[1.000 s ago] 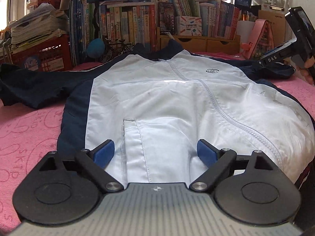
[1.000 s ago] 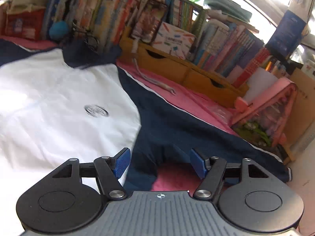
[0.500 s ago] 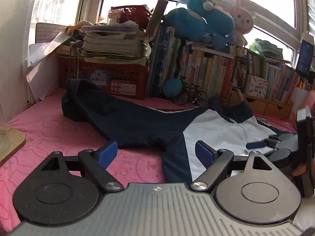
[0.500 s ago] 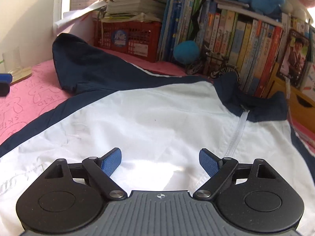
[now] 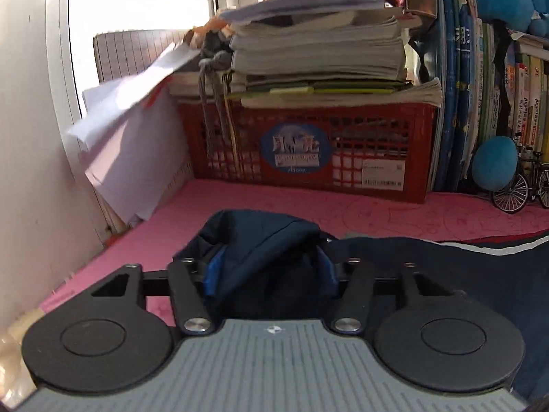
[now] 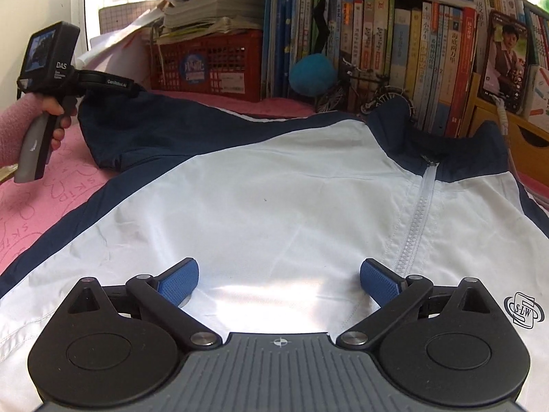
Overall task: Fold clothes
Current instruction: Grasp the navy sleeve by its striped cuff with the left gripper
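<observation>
Pink cloth with faint drawings covers the surface, and lots of stuff is piled along the back by the window. A red plastic crate sits there with a tall stack of papers and books on top. Rows of colourful books stand beside it, with a round blue plush ball and a little toy bicycle in front. A white and navy blue zip-up jacket lies spread out flat on the pink surface with its white zipper closed and its collar pointing at the books. One dark blue sleeve stretches out toward the crate. The left gripper is at the end of that sleeve. Its jaws have just been closing, and now the blue pads pinch a bunched-up bit of the sleeve cuff between them. A hand in a fuzzy pink sleeve holds its handle. The right gripper is over the white front of the jacket, just beside the zipper. Its jaws have just been opening and are wide apart, with nothing held.
</observation>
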Demonstrator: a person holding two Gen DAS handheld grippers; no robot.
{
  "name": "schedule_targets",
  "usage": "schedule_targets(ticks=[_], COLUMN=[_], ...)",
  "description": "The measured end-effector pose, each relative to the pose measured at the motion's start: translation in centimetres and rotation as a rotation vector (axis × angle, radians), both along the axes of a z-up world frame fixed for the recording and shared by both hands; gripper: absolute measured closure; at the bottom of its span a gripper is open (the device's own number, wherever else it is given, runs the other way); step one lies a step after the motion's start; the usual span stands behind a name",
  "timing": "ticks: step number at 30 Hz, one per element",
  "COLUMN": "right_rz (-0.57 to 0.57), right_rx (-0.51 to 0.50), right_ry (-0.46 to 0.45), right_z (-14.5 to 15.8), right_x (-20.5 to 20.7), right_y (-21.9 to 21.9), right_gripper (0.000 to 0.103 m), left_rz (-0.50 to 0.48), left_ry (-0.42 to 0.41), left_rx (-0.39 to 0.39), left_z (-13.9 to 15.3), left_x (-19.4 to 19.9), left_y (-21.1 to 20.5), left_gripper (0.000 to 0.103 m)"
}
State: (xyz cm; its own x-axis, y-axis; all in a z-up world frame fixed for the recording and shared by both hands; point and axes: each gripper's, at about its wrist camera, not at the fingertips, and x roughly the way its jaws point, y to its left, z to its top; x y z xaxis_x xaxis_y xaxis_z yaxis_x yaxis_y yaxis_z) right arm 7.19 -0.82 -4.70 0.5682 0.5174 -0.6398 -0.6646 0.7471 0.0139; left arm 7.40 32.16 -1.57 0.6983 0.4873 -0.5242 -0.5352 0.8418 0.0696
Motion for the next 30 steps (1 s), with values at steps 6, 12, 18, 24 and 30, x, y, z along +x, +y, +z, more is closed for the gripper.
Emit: schedule_targets(ticks=[6, 12, 18, 24, 30], right_rz=[0.002, 0.004, 0.006, 0.006, 0.007], right_rx=[0.002, 0.004, 0.005, 0.001, 0.001], right_ry=[0.002, 0.003, 0.005, 0.002, 0.003], right_z=[0.0, 0.0, 0.0, -0.1, -0.1], right_x=[0.1, 0.1, 0.1, 0.1, 0.1], right_y=[-0.1, -0.2, -0.2, -0.2, -0.2], right_gripper=[0.0, 0.0, 0.0, 0.0, 0.0], left_rz=[-0.016, -0.146, -0.187, -0.083, 0.024], left_ry=[0.085, 0.18, 0.005, 0.141, 0.318], left_rx=[-0.07, 0.062, 0.229, 0.236, 0.199], left_z=[-1.7, 0.2, 4.6, 3.0, -1.9], left_x=[-3.5, -6.1, -6.4, 3.7, 6.0], left_y=[-1.3, -5.5, -8.5, -4.5, -1.8], left_gripper=[0.065, 0.063, 0.032, 0.032, 0.03])
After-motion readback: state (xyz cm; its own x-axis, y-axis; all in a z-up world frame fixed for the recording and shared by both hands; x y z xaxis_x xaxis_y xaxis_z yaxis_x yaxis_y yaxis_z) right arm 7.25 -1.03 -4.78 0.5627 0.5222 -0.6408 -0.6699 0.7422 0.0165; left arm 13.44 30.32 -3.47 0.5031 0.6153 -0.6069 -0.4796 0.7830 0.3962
